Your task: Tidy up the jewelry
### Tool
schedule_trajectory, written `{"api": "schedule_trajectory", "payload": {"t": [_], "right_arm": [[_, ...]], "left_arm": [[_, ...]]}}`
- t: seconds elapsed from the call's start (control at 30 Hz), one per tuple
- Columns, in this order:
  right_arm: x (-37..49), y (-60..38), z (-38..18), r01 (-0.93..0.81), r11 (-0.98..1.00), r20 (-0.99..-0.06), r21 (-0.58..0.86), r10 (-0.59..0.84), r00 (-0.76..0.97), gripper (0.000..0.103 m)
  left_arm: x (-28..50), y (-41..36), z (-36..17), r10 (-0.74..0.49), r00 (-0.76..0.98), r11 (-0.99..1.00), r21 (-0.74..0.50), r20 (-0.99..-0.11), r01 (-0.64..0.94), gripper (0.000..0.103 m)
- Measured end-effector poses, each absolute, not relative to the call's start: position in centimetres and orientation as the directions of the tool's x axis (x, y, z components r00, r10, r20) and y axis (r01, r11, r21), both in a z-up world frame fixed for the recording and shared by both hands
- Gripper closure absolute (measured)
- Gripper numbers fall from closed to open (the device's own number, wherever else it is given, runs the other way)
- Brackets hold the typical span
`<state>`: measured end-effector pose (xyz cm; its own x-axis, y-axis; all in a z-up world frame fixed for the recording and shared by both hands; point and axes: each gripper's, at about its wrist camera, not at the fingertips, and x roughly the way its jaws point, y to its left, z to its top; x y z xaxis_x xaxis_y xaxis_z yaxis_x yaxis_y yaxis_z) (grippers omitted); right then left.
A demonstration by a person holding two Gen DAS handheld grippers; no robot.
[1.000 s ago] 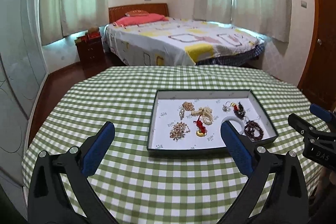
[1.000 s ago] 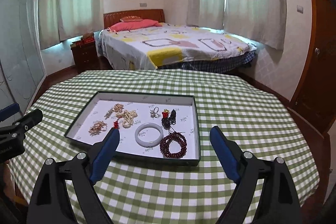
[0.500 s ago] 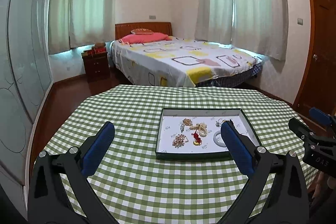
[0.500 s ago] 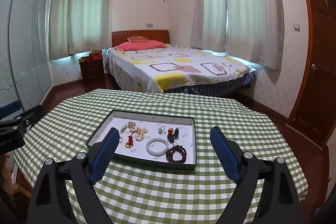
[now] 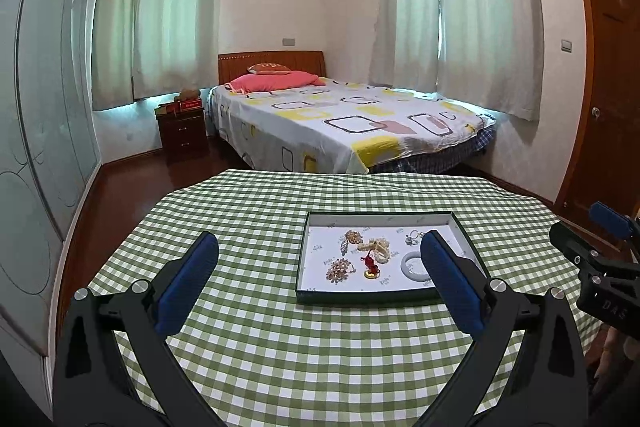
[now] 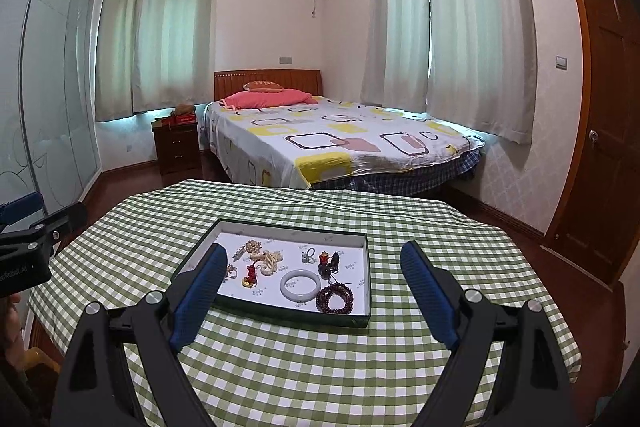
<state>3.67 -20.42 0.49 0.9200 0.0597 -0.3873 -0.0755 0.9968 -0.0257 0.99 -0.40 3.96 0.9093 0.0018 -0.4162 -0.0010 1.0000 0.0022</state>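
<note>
Green-checked table (image 5: 256,347): carries tray (image 5: 384,297) with jewelry (image 6: 276,261)
Left gripper (image 5: 316,259): spread wide, holding nothing, tray ahead toward right finger
Right gripper (image 6: 314,269): spread wide, holding nothing, tray ahead between fingers

left wrist: right finger (image 5: 448,277) covers tray (image 5: 384,215) near-right corner, part of bangle (image 5: 414,266) | right wrist: left finger (image 6: 200,287) hides tray's near-left jewelry (image 6: 231,271) | tray print too small to read
</note>
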Motion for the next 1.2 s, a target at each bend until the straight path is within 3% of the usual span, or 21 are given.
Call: {"api": "schedule_trajectory", "payload": {"t": [1.2], "right_arm": [[3.57,-20.31,0.52,-0.076,0.997,-0.384,-0.028,0.059,0.922,0.017]], "left_arm": [[0.59,-0.41,3.75,-0.005,0.907,1.000,-0.002,-0.421,0.005,0.005]]}}
